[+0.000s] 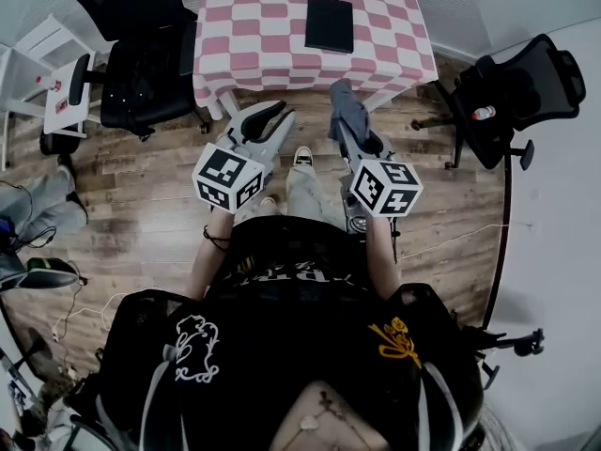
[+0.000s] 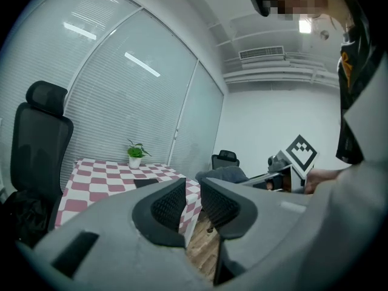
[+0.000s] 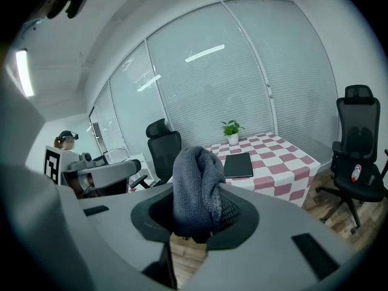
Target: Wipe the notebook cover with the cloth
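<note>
Cloth (image 1: 346,109) gripped, held short of the notebook (image 1: 330,23); wiping not yet begun.
Left of the notebook and well short of it, left gripper (image 1: 272,120) with jaws a narrow slit apart, nothing between. Notebook flat and shut on the checked worktop (image 1: 254,26), untouched. Below the notebook, off the worktop edge, right gripper (image 1: 349,125) clenched on the bunched grey cloth. Next, likely: reach forward, lower the cloth flat onto the cover, perhaps steady the notebook with the left.

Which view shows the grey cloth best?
The right gripper view: the cloth fills the centre, clamped in the right gripper. The head view shows it small; the left gripper view, only a distant grey lump.
</note>
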A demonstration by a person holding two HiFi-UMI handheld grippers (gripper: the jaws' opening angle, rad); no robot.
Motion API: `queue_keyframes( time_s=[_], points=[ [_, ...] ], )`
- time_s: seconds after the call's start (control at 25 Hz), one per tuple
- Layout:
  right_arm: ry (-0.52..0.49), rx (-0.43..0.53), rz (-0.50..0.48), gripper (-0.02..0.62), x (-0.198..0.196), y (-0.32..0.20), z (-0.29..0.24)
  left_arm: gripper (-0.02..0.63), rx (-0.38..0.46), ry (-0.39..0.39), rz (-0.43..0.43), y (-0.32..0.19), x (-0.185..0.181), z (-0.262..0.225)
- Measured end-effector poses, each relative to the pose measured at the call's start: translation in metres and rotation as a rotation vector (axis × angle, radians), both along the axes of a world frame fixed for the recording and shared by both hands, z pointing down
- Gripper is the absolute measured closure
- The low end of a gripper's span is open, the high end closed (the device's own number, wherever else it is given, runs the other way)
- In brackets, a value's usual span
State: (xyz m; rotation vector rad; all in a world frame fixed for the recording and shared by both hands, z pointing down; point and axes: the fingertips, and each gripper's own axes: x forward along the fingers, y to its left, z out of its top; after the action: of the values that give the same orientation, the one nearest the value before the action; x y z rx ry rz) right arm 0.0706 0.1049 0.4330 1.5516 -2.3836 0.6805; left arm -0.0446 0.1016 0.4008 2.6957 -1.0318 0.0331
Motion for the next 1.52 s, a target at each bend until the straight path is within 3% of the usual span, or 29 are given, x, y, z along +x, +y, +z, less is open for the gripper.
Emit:
queue_keyframes(
  time_s=[0.4, 0.92, 1.52],
  points=[
    [-0.015, -0.023, -0.027, 0.505, 0.058, -0.104, 0.006, 0.533, -0.028, -0.039, -0.027, -0.089, 0.056, 0.006],
    [-0.056, -0.049, -0.058, 0.505, 0.121, -0.219, 0.019, 0.532, -0.021, -0.095, -0.121, -0.191, 0.093, 0.004],
    [-0.067, -0.089, -0.110, 0.505, 0.119, -0.261, 0.037, 0.532, -0.074, -0.155, -0.181, -0.222, 0.083, 0.017]
  ],
)
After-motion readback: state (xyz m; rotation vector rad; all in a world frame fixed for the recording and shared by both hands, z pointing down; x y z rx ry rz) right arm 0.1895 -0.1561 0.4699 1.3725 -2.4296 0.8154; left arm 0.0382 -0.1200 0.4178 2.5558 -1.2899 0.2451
